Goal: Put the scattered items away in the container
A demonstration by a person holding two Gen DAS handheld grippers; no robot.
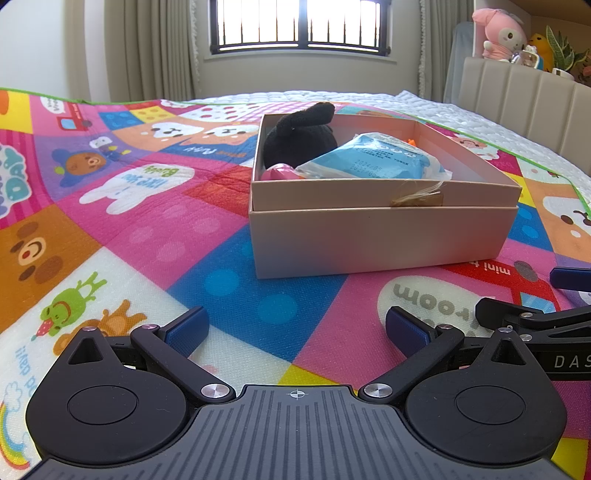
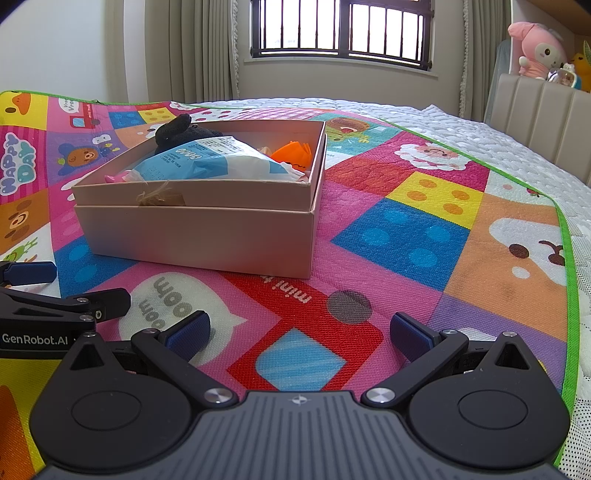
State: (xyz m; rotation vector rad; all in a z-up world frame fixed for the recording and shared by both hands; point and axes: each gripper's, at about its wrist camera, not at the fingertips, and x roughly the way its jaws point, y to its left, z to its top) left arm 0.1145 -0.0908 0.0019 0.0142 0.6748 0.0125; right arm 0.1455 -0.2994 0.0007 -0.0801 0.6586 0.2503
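A beige cardboard box (image 1: 380,240) (image 2: 207,236) stands on the colourful play mat. Inside it lie a black plush toy (image 1: 299,136) (image 2: 177,131), a blue-and-white packet (image 1: 373,158) (image 2: 221,162), a pink item (image 1: 277,171) (image 2: 116,178) and an orange item (image 2: 295,153). My left gripper (image 1: 295,328) sits low over the mat in front of the box, open and empty. My right gripper (image 2: 299,332) is also open and empty, beside the left one and nearer the box's right corner. Each gripper shows at the edge of the other's view.
The play mat (image 1: 129,229) (image 2: 424,229) covers a white quilted bed (image 2: 498,136). A padded headboard (image 1: 517,99) with plush toys (image 2: 539,50) on top rises at the right. Curtains and a barred window (image 1: 295,26) stand behind.
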